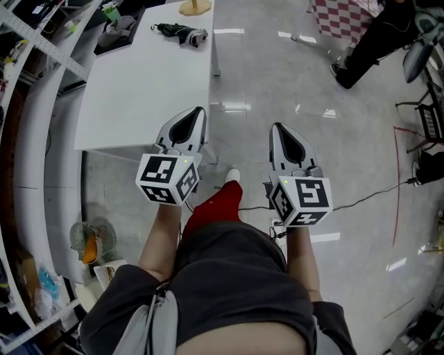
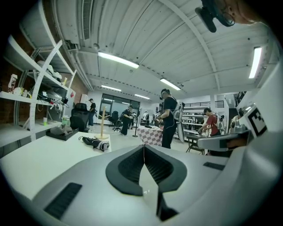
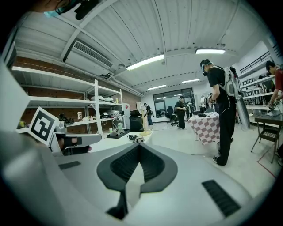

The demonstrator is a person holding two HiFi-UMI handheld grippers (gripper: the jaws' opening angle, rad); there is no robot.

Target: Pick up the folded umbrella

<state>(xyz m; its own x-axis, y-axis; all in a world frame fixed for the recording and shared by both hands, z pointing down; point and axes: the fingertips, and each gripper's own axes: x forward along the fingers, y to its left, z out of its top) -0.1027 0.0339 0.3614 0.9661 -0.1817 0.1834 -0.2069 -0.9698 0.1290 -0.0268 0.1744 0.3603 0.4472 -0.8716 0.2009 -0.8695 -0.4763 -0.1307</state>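
So both claws were empty here. The left gripper [image 2: 143, 146] had its jaws pressed completely together, with nothing between them, and it was the same for the right gripper [image 3: 139, 145]: tips touching, holding nothing.

The folded umbrella [image 1: 179, 32] was lying at the far end of the white table [image 1: 132, 97], close to the far right corner. It was dark with a lighter end and a bit rumpled. It sat to the right of a black tray [image 1: 119, 36] with some grey stuff on it, and just near the base of a wooden stand [image 1: 195, 7].

From the head view, the left gripper was over the near right edge of the table and the right gripper was over the shiny floor [image 1: 277, 76] to the right of it. Both pointed toward the far side, well apart from the umbrella.

Farther off there was a table with a red-and-white checkered cloth [image 3: 206, 125], and a person in black [image 3: 224, 106] stood just beside it. White shelving [image 2: 37, 95] ran along the left.
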